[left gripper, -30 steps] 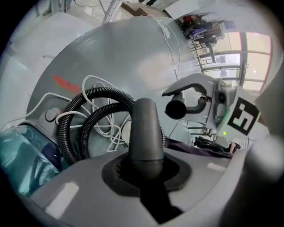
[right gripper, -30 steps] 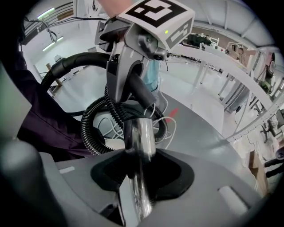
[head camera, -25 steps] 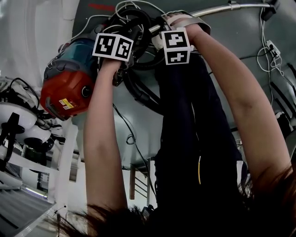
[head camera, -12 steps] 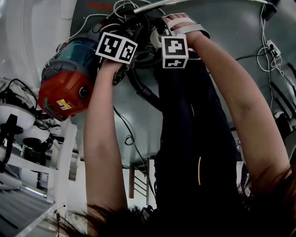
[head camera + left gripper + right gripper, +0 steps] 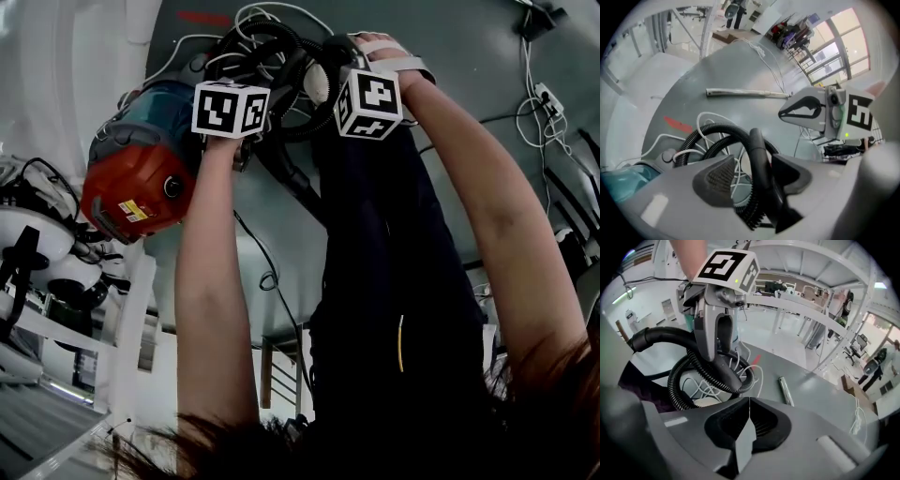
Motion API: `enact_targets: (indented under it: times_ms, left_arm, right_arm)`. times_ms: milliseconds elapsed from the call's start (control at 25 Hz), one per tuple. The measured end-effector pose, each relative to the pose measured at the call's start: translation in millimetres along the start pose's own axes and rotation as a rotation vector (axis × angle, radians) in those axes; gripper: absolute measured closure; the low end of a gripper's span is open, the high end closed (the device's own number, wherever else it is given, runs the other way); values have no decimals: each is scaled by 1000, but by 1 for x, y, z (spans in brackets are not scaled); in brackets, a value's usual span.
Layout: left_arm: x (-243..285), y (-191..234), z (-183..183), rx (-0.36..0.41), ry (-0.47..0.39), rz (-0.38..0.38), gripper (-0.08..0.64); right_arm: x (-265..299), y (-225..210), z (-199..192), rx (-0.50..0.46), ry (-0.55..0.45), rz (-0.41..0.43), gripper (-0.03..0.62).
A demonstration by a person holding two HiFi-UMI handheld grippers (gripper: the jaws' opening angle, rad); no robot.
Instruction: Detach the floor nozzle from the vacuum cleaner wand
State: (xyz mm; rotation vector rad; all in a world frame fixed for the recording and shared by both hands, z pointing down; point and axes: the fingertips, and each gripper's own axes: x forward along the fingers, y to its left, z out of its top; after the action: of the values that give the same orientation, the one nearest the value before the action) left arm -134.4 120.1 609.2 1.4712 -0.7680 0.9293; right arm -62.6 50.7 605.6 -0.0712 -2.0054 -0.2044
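I see the slim silver metal vacuum wand (image 5: 747, 93) lying flat and level on the grey floor (image 5: 754, 112), both ends in view. It lies just beyond the coiled black ribbed hose (image 5: 717, 133), not touching it, and well apart from the red-and-teal canister vacuum cleaner (image 5: 139, 178).

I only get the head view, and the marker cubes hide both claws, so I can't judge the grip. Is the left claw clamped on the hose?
Observer: No. The left claw is open. Its jaws have just been opening, and the black hose runs up between the spread pads.
Operator: And the right one?
Observer: The right claw has just closed; its pads meet with nothing between them.
Operator: Where is the wand?
Observer: The metal wand lies on the grey floor beyond the hose coil, in neither claw.
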Motion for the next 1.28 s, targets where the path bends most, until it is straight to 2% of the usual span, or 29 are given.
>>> enact_targets:
  times_ms: [160, 280, 680, 920, 1080, 1280]
  left_arm:
    - [-27, 0, 34, 4, -170, 44, 404]
    - [-50, -4, 55, 19, -264, 97, 544]
    - [-90, -38, 88, -37, -427, 102, 549]
    - [-118, -61, 104, -53, -540, 141, 549]
    - [-117, -69, 108, -90, -542, 146, 551]
    - [-106, -69, 107, -116, -517, 144, 549]
  right_arm:
    - [-16, -25, 8, 124, -31, -70, 592]
    - [-33, -44, 11, 259, -59, -109, 594]
    - [-87, -86, -18, 642, -29, -232, 594]
    - [-123, -94, -32, 965, -80, -257, 595]
    - [-129, -88, -40, 1042, -54, -254, 595]
    - [-126, -79, -43, 1071, -50, -232, 595]
